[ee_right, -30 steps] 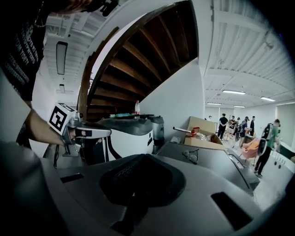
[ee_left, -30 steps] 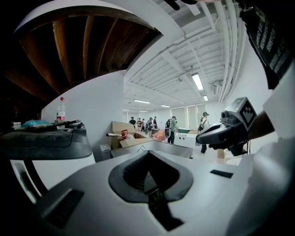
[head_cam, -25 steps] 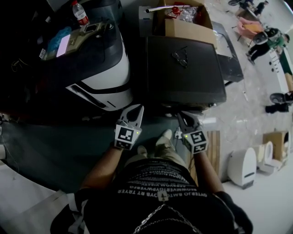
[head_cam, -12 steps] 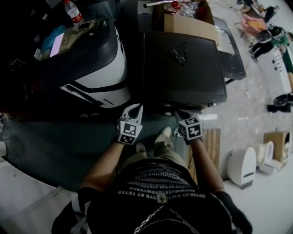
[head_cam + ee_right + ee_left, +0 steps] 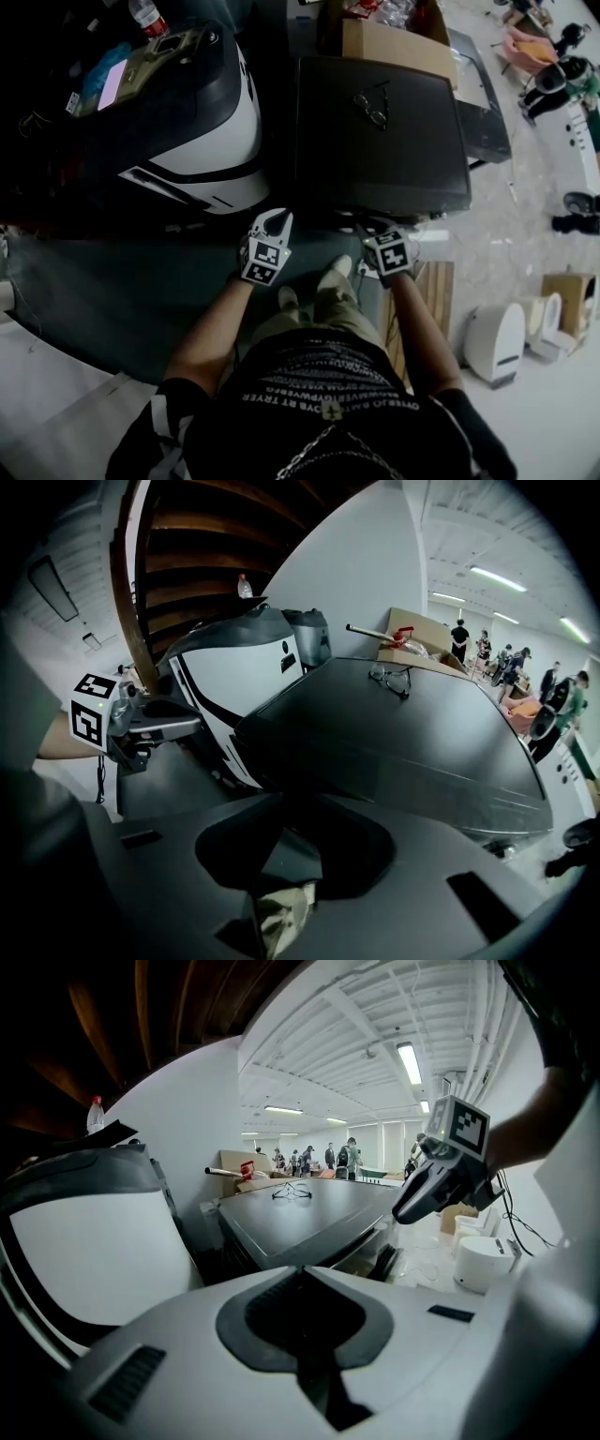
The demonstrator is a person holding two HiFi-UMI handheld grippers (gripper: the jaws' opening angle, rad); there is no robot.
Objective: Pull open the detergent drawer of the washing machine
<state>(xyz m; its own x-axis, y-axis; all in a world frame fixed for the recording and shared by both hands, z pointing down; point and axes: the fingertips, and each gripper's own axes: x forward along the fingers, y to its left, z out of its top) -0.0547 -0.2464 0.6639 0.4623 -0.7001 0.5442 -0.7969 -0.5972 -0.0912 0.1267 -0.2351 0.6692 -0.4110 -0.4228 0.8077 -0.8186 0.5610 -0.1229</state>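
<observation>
The dark grey washing machine (image 5: 375, 141) fills the middle of the head view, seen from above, with a pair of glasses (image 5: 372, 105) on its lid. Its front face and detergent drawer are hidden below the lid edge. My left gripper (image 5: 273, 223) hangs shut and empty just in front of its left front corner. My right gripper (image 5: 373, 236) sits before the right part of the front edge. Its jaws have just been opening, with nothing between them. In the right gripper view the machine's front top edge (image 5: 375, 761) lies close beyond the jaws.
A white-and-black appliance (image 5: 187, 131) stands against the machine's left side, with a water bottle (image 5: 147, 17) on it. A cardboard box (image 5: 394, 42) sits behind the lid. My feet (image 5: 328, 281) are below the grippers. A wooden pallet (image 5: 436, 286) and small white units (image 5: 497, 337) lie on the floor to the right.
Both grippers have sunk lower in front of the machine. The right one has tipped further downward and its jaws have parted. The left one stays shut.
</observation>
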